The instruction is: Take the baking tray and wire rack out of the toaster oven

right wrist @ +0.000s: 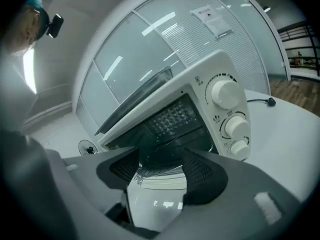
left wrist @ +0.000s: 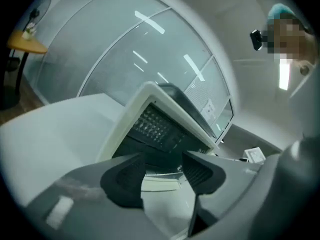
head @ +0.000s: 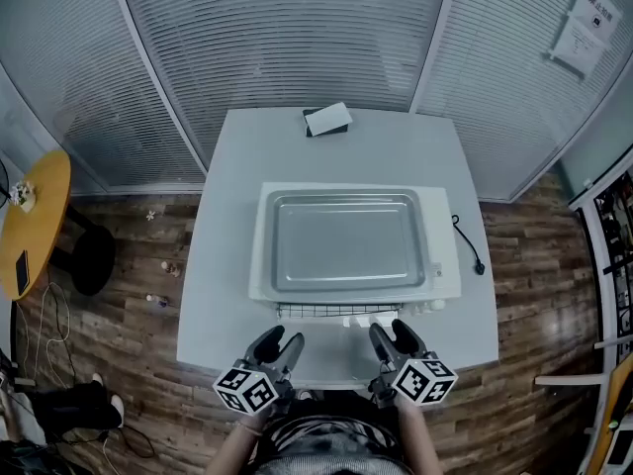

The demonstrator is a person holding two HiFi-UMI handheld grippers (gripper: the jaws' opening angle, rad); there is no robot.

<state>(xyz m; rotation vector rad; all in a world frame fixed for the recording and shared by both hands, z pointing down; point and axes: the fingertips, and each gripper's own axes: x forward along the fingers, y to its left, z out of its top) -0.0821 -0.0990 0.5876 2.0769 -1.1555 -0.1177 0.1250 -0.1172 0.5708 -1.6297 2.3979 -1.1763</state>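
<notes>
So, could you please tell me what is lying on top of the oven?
A baking tray lies flat on the oven, open side up and empty, covering most of its top. The part of the top beneath the tray is hidden.

I see bare table (head: 226, 265) on both sides of the toaster oven (head: 445, 250). Front is crowded: its door (head: 331, 352) lies open, wire rack (head: 316, 312) sticks out above it. Cord (head: 469, 245) lies on the right.

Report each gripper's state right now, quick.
Left gripper: open, holding nothing.
Right gripper: open, holding nothing.
</notes>
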